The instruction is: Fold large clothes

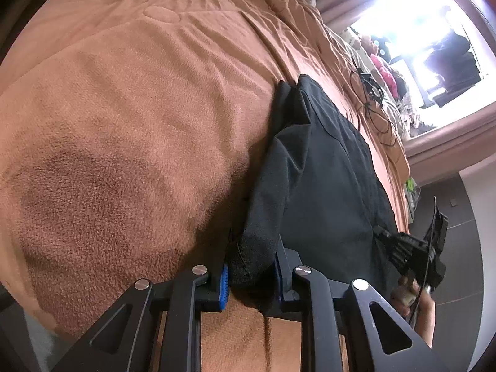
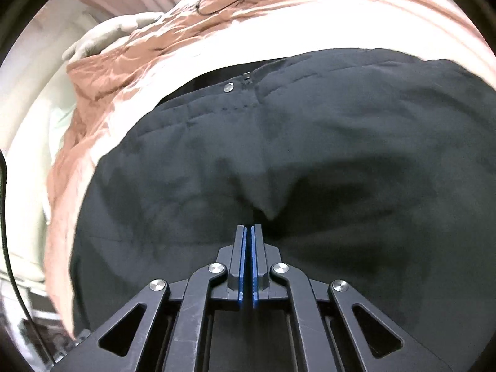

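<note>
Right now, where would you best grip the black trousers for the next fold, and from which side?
Grip the trousers at the waistband, near the button, coming in from the band's open edge over the blanket. That edge lies flat and exposed. The left gripper already pinches a bunched end; the right gripper is shut on a fold.

Black linkage left tool [image 1: 251,276], right tool [image 2: 249,263], blue pads, silver screws

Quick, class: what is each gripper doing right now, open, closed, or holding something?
Left gripper: closed on a bunched fold of the black garment.
Right gripper: jaws almost together, pinching the black garment at their tips.
</note>
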{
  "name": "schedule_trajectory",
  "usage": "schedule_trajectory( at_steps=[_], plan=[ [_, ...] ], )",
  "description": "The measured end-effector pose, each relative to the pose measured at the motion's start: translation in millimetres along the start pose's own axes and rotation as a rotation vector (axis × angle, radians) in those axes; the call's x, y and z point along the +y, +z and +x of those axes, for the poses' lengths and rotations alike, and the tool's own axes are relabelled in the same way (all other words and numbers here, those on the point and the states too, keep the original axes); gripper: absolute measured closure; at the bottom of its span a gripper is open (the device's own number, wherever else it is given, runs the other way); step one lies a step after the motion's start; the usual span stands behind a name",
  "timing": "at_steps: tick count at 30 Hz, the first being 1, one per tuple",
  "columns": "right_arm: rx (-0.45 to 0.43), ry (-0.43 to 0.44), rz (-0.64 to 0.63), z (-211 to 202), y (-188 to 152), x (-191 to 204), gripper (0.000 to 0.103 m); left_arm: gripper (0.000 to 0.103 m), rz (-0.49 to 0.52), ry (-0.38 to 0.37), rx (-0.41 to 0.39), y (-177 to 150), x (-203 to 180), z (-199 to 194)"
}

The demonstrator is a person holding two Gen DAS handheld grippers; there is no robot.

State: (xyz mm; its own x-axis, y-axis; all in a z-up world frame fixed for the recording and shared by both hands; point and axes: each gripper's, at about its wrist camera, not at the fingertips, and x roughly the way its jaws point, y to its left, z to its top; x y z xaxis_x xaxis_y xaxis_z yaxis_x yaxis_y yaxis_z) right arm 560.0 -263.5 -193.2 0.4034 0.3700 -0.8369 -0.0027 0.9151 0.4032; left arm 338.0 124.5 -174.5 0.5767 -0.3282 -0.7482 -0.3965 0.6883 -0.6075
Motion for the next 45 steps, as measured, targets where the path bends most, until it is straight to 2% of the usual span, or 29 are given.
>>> schedule_trajectory(
  at_steps=[3, 4, 5, 9, 10, 16, 19, 24, 26, 31, 37, 45],
  plan=[
    [0.014, 0.016, 0.015, -5, 8, -4, 0.103, 0.084, -0.005, -0.007, -0.001, 1, -2, -1],
    [-0.002, -0.007, -0.003, -13, 7, -1, 0.093, 0.085, -0.007, -0.017, -0.004, 2, -3, -4],
    [-0.022, -0.016, -0.022, -21, 5, 3, 0.092, 0.085, -0.009, -0.027, -0.008, 2, -3, -7],
    [-0.043, 0.058, -0.058, -48, -10, 14, 0.064, 0.087, 0.009, -0.072, -0.03, 7, -13, -21],
    [-0.052, 0.06, -0.073, -56, -17, 17, 0.063, 0.087, 0.015, -0.091, -0.038, 8, -17, -26],
    [-0.053, 0.06, -0.133, -90, -67, 23, 0.063, 0.088, 0.074, -0.166, -0.072, 16, -51, -51],
    [-0.043, 0.058, -0.122, -102, -96, 14, 0.063, 0.088, 0.105, -0.186, -0.083, 18, -67, -59],
    [-0.027, 0.028, -0.113, -102, -134, 0, 0.064, 0.088, 0.148, -0.205, -0.093, 19, -93, -65],
    [-0.002, 0.043, -0.103, -94, -144, -4, 0.068, 0.089, 0.16, -0.212, -0.095, 18, -100, -68],
    [0.02, 0.02, -0.093, -69, -156, -14, 0.073, 0.089, 0.198, -0.218, -0.091, 16, -116, -70],
    [0.03, 0.001, -0.116, -59, -160, -16, 0.075, 0.089, 0.265, -0.229, -0.096, 10, -151, -74],
    [0.037, 0.147, -0.005, -78, -161, -43, 0.076, 0.089, 0.409, -0.277, -0.09, -7, -222, -83]
  ],
)
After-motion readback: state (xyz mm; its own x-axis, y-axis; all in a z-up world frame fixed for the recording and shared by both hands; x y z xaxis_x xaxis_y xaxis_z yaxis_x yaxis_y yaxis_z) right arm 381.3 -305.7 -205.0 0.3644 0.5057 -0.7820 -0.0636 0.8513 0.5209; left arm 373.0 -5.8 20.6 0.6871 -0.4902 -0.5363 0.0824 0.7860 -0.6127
